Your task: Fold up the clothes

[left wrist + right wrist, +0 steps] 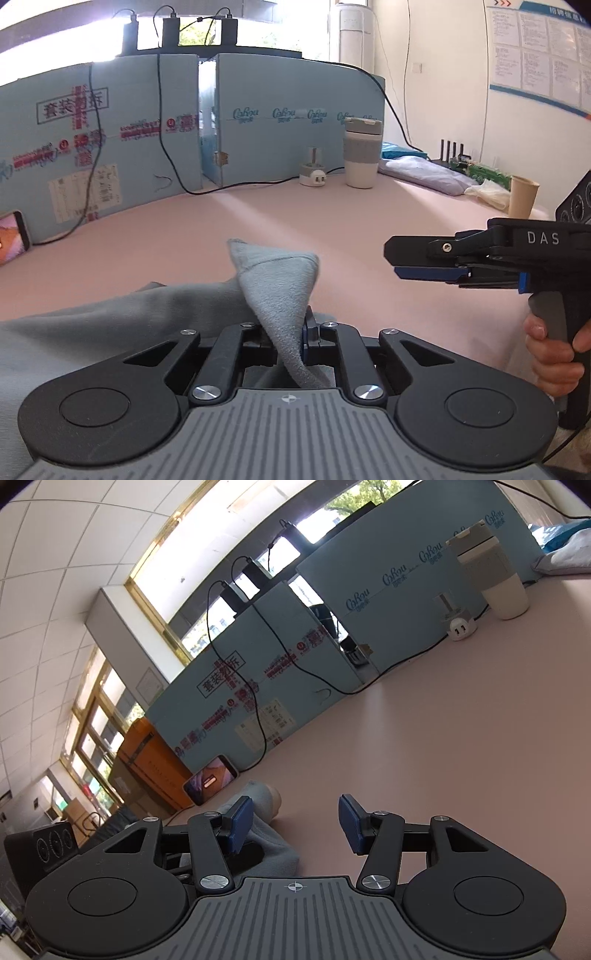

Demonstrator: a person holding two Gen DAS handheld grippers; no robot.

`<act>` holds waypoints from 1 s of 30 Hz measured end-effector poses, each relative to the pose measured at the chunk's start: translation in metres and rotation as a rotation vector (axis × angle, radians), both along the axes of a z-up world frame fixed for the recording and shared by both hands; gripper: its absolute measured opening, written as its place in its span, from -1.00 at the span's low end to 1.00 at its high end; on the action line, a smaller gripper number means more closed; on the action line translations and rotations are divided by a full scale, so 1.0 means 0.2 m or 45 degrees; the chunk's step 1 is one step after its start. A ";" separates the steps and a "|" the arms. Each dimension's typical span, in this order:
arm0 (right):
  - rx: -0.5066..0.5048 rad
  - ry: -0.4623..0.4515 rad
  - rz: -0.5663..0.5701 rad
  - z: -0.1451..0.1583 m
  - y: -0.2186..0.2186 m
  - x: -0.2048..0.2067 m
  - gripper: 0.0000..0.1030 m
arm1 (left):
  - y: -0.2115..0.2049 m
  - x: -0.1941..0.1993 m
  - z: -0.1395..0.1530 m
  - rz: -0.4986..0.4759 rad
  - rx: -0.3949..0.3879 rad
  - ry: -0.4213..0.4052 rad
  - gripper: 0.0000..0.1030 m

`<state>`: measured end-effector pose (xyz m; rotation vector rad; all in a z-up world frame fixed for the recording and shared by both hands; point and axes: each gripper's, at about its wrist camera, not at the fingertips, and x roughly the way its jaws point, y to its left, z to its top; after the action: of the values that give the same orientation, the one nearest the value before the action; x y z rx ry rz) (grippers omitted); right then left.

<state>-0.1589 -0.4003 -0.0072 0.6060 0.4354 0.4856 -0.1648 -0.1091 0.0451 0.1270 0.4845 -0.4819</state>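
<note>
The left tool (pixel 291 341) is pinching a raised corner of the grey cloth (pixel 277 280), whose bulk trails left and near over the pink table (pixel 369 221); the right tool (pixel 295 823), jaws spread and empty, hangs well apart to the right, so the cloth lies to its left; the left is nearer.

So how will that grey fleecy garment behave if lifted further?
The grey fleecy garment is probably floppy: its pinched corner folds over above the left tongs. Likely light, and its napped surface seems unlikely to slip.
</note>
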 end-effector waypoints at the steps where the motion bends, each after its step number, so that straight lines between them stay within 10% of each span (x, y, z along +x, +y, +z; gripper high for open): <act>1: -0.001 0.003 0.007 0.00 0.01 0.00 0.01 | 0.04 -0.01 0.01 0.023 0.017 -0.009 -0.80; 13: -0.038 0.012 0.126 0.00 0.20 0.06 0.06 | 0.65 -0.09 -0.05 0.577 0.196 -0.085 -0.76; 30: -0.225 -0.022 0.305 0.09 0.53 0.18 0.22 | 1.12 -0.29 0.05 0.980 0.230 -0.205 -0.57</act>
<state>-0.1223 -0.2947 0.0114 0.3804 0.5318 0.6719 -0.2234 0.1142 0.0553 0.1406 0.3821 0.3247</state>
